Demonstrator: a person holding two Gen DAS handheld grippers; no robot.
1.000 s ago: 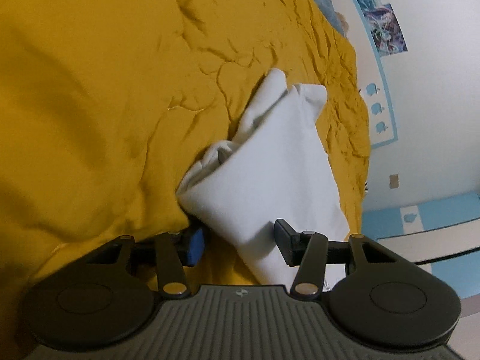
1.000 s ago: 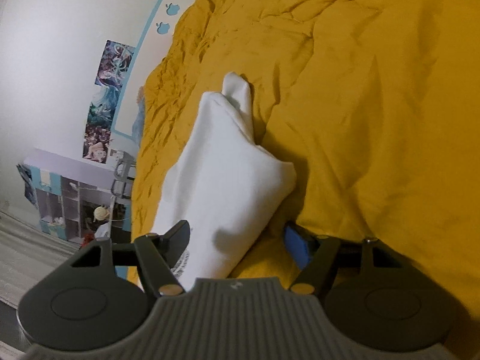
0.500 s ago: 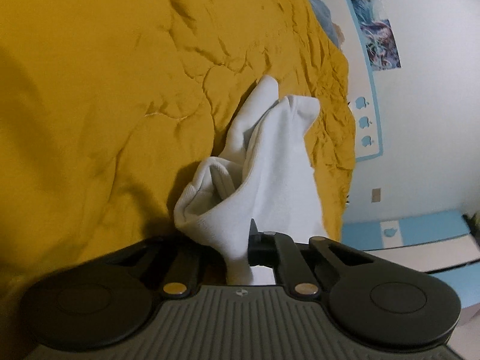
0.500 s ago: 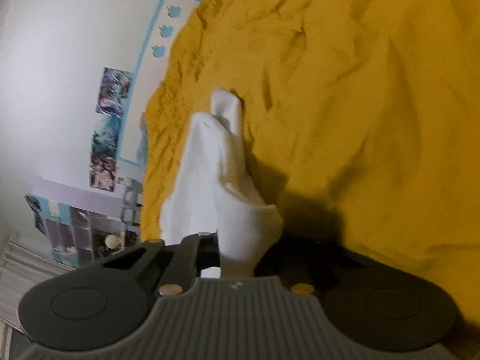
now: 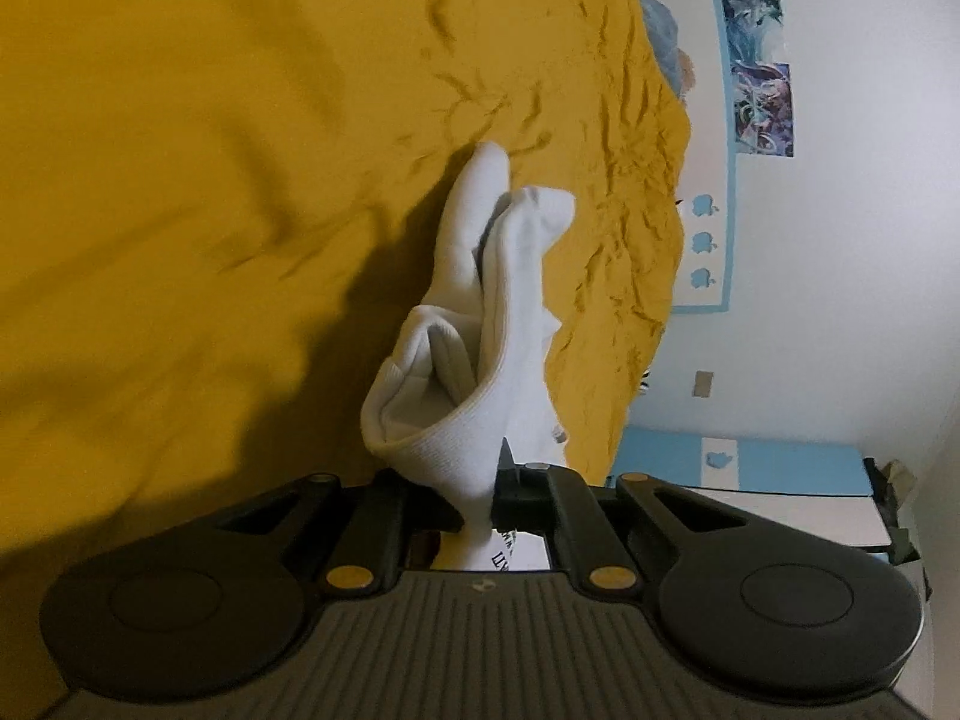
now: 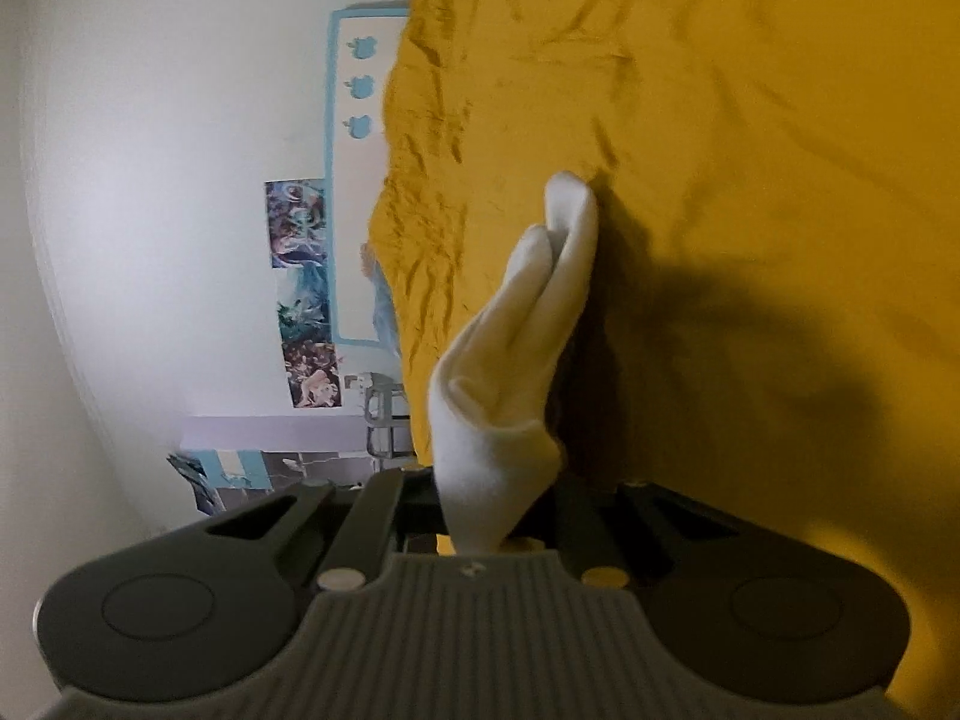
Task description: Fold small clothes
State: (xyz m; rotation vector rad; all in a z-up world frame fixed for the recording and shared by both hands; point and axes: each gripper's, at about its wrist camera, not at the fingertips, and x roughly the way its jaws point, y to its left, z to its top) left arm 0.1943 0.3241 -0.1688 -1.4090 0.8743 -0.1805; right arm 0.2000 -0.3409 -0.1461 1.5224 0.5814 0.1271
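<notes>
Both hand-held grippers, left (image 5: 480,510) and right (image 6: 480,516), are clamped on the near edge of the white garment (image 5: 480,324), which stretches straight away over the yellow bed (image 5: 210,180).

Open yellow bedspread (image 5: 210,210) all around, wall (image 6: 180,150) beyond bed edge
</notes>
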